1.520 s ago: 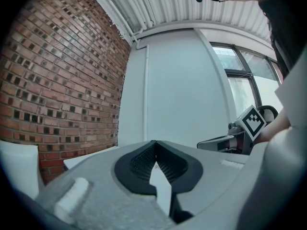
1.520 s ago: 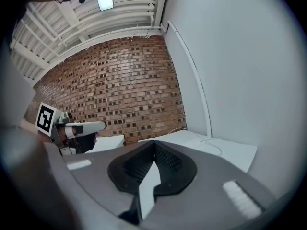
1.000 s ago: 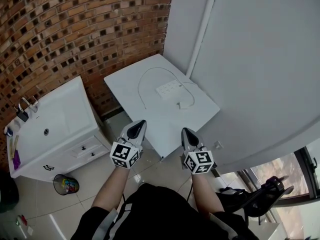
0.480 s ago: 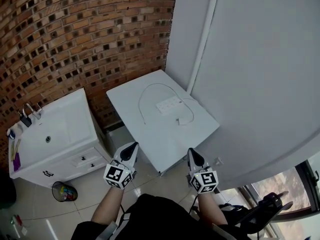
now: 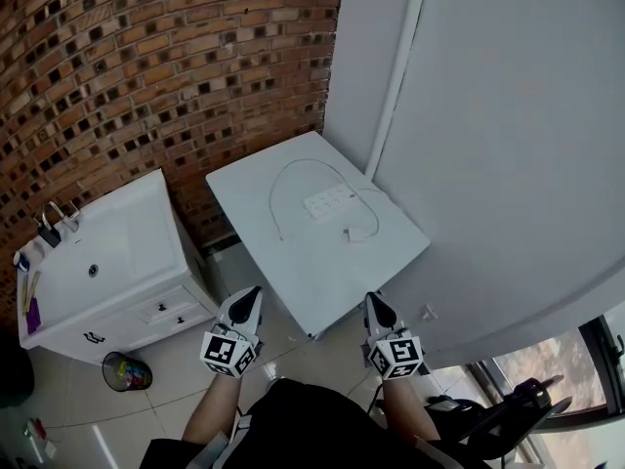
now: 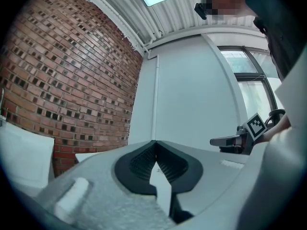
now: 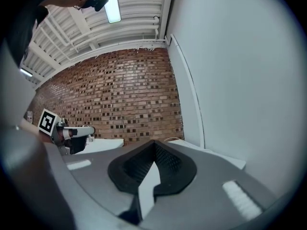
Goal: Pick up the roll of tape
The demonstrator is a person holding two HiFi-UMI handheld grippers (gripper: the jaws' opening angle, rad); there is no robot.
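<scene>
Pulled both back toward me since a second ago: left gripper (image 5: 251, 299) and right gripper (image 5: 375, 308) were over the white table (image 5: 293, 262), now just off its near edge. Both jaws pinched together, empty. Can't make out the tape roll in any view.

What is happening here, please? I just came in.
A person holds a tool in each hand, just short of the near edge of a white table. The left tool and the right tool are both shut and empty. On the table lies a white power strip. A white sink cabinet stands beside it, against the brick wall. No roll of tape shows in any view, so nothing is picked up yet.
</scene>
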